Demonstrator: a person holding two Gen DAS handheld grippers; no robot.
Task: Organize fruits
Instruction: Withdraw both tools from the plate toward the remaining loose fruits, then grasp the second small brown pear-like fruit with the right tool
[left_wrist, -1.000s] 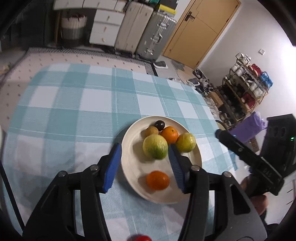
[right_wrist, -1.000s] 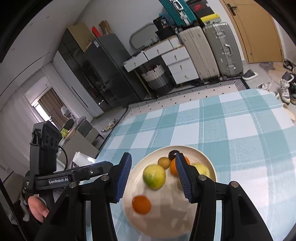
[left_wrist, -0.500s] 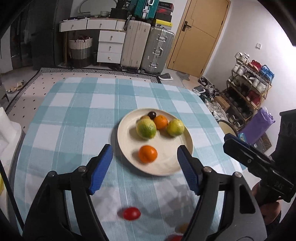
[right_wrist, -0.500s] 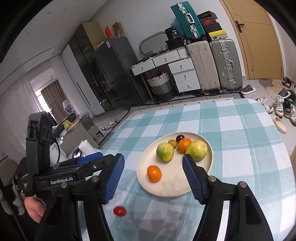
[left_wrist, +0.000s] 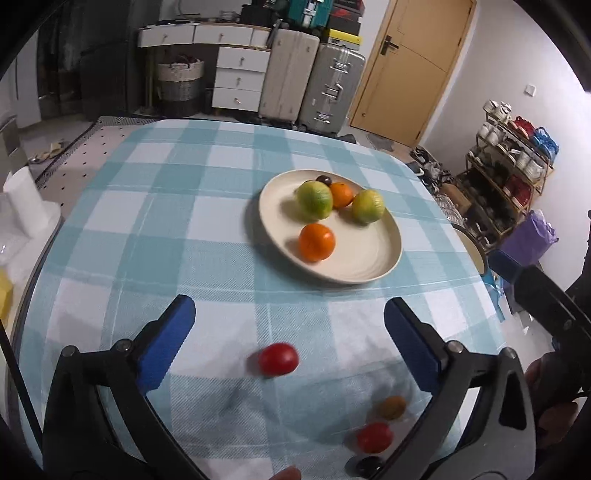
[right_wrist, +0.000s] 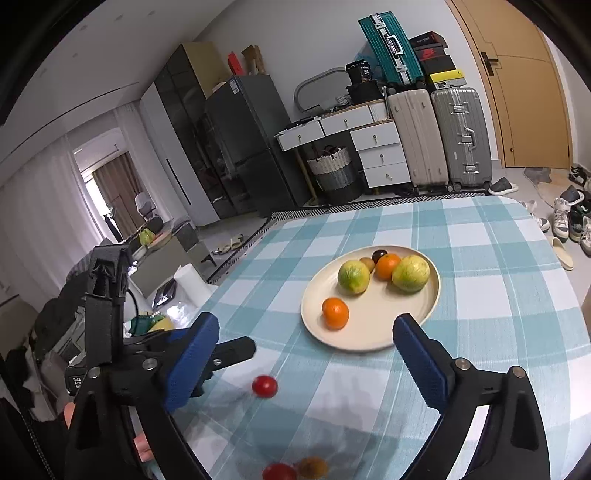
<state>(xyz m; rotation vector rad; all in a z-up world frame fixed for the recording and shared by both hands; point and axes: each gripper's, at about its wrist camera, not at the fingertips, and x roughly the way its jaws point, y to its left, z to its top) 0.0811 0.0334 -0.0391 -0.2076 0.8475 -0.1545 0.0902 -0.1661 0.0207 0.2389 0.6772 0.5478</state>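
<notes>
Cream plate (left_wrist: 384, 258) sits on the checked tablecloth (left_wrist: 155, 229), toward its far right part in the left wrist view. On the plate: one orange (left_wrist: 316, 242) alone at the near side; behind it a green-yellow citrus (left_wrist: 314, 199), a second orange (left_wrist: 341, 194) and another green-yellow citrus (left_wrist: 368, 205) in a loose row, touching or nearly so. A dark round fruit (left_wrist: 325, 180) at the far rim; a small brownish fruit (right_wrist: 366, 263) beside it shows only from the right wrist view.

Loose fruit on the cloth, near side, well apart from the plate: a red tomato (left_wrist: 277, 359) by itself; closer in, a cluster of a brownish fruit (left_wrist: 392, 407), a second red tomato (left_wrist: 373, 437) and a dark fruit (left_wrist: 368, 466) at the frame's bottom edge. All blurred.

Left gripper (left_wrist: 286, 336): jaws have just been opening, now spread wide, nothing between the blue pads; the lone tomato lies on the cloth below the gap, untouched. Right gripper (right_wrist: 308, 356): jaws likewise just opening, wide apart, holding nothing. Each gripper appears at the edge of the other's view, with part of a hand on its handle.

Beyond the table: suitcases (left_wrist: 310, 85), white drawers (left_wrist: 240, 75), a wooden door (left_wrist: 410, 66).
</notes>
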